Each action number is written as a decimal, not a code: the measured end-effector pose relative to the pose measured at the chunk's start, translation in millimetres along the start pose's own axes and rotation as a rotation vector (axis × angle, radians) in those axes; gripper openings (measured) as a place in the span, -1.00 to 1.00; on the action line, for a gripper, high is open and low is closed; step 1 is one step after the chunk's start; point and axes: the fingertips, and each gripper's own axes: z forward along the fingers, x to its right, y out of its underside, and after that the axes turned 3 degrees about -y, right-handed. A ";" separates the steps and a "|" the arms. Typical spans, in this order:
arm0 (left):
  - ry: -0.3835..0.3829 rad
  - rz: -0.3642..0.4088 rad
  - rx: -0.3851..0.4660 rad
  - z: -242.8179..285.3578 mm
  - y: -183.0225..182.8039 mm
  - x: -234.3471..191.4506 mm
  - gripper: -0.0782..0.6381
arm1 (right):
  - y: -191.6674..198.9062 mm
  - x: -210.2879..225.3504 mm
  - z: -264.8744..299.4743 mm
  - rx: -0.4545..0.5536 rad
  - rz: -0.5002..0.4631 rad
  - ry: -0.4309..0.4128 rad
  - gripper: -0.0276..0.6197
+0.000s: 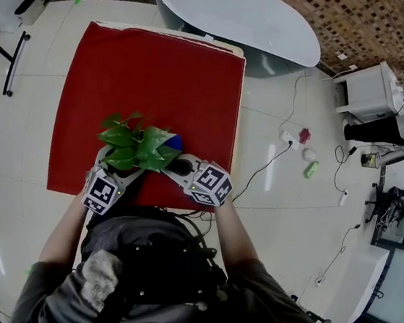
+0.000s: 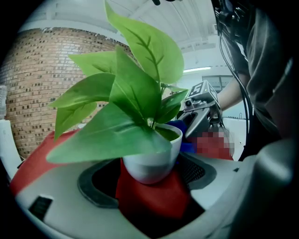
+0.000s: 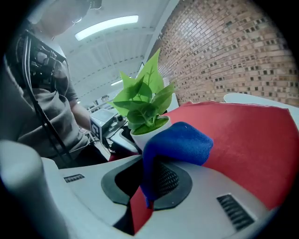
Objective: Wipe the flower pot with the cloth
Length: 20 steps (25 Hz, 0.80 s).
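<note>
A white flower pot (image 2: pixel 152 161) with a green leafy plant (image 1: pixel 135 144) stands near the front edge of the red-covered table (image 1: pixel 146 76). My left gripper (image 2: pixel 147 172) is shut on the pot, one jaw at each side; in the head view this gripper (image 1: pixel 116 168) lies partly under the leaves. My right gripper (image 3: pixel 149 179) is shut on a blue cloth (image 3: pixel 180 142), which bunches over one jaw. The cloth (image 1: pixel 174 143) rests against the right side of the pot (image 3: pixel 145 133), close under the leaves.
A white oval table (image 1: pixel 241 11) stands beyond the red one. To the right, cables and small objects (image 1: pixel 306 154) lie on the floor, along with a white cabinet (image 1: pixel 366 91). A black stand (image 1: pixel 11 56) is at the far left. The person's torso is close behind both grippers.
</note>
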 end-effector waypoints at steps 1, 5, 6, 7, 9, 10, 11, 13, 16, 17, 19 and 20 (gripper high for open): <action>-0.011 -0.010 -0.001 -0.1 0.5 1.2 0.42 | -1.4 6.5 -6.1 0.018 0.000 0.040 -0.72; -0.079 -0.028 -0.013 -8.5 5.7 3.1 0.43 | -11.3 36.6 -18.6 0.079 -0.009 0.195 -0.72; -0.093 -0.032 -0.017 -11.8 7.2 3.6 0.43 | -12.3 38.3 -16.0 0.073 -0.025 0.198 -0.72; -0.106 -0.039 -0.018 -15.4 8.2 4.6 0.43 | -12.0 36.9 -11.6 0.058 -0.050 0.187 -0.72; -0.126 -0.061 -0.011 -23.4 8.4 7.8 0.43 | -7.4 28.0 -1.2 0.012 -0.119 0.152 -0.72; -0.134 -0.069 -0.008 -27.4 7.8 9.7 0.43 | -4.1 22.4 2.6 -0.014 -0.152 0.138 -0.72; -0.143 -0.072 -0.006 -31.6 7.2 11.2 0.43 | -1.5 16.2 4.9 -0.035 -0.175 0.128 -0.72; -0.162 -0.074 -0.005 -40.0 6.9 12.1 0.43 | 0.4 1.0 6.7 -0.065 -0.193 0.108 -0.72; -0.199 -0.092 0.004 -49.9 6.1 13.1 0.43 | 8.1 -25.2 6.6 -0.088 -0.209 0.073 -0.72; -0.209 -0.093 0.008 -51.9 5.5 15.2 0.43 | 11.7 -33.9 6.1 -0.087 -0.214 0.063 -0.72; -0.221 -0.086 0.013 -54.0 5.1 21.5 0.43 | 19.1 -50.2 6.0 -0.082 -0.223 0.043 -0.72; -0.223 -0.079 0.015 -54.7 5.2 24.6 0.43 | 23.0 -57.7 7.0 -0.083 -0.228 0.031 -0.72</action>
